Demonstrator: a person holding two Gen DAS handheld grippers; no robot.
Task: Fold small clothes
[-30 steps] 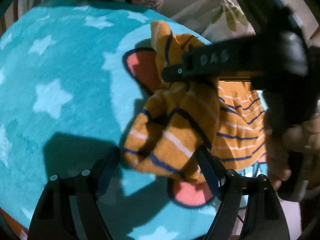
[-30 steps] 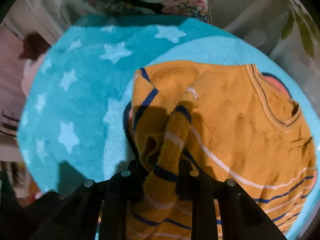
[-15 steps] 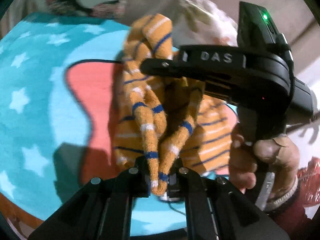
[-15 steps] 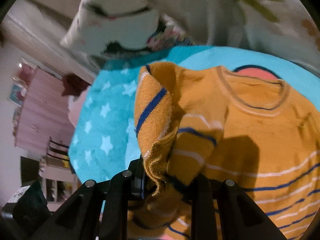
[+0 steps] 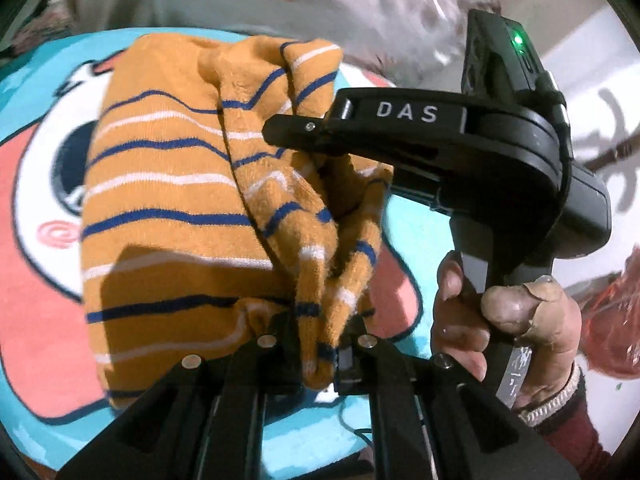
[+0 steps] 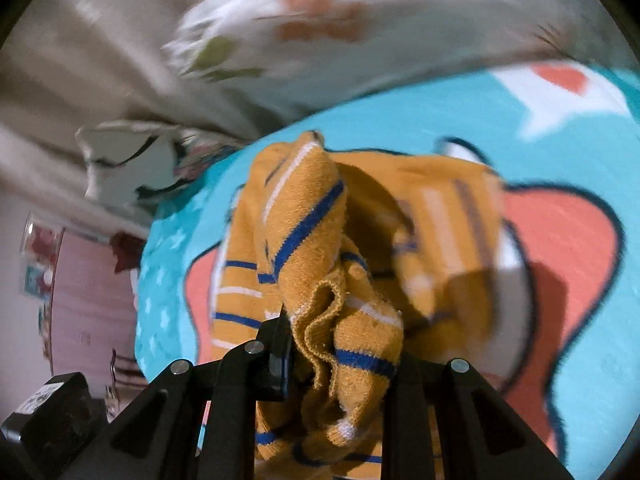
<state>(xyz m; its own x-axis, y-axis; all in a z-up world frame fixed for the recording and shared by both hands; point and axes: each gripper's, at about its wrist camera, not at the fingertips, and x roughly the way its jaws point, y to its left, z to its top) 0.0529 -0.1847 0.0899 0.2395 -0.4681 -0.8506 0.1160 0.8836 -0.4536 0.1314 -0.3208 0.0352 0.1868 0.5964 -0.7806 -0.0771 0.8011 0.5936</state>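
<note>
Orange knit with blue and white stripes, the small sweater [image 5: 168, 200] is held over the turquoise blanket [image 5: 24, 92], probably so that one side can be folded across. The left hand-held gripper [image 5: 320, 356] is clamped on a bunched edge, the right hand-held gripper [image 6: 344, 356] on another (both are pointed steeply downward).

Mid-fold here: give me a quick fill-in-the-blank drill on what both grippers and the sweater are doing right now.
1. Both grippers are shut on the striped ____ sweater.
2. The left gripper pinches a bunched fold marked with white and ____ stripes.
3. In the left wrist view, the right gripper bears the letters ____.
4. The sweater lies on a ____ blanket printed with white stars.

Missing words: orange; blue; DAS; turquoise
</note>
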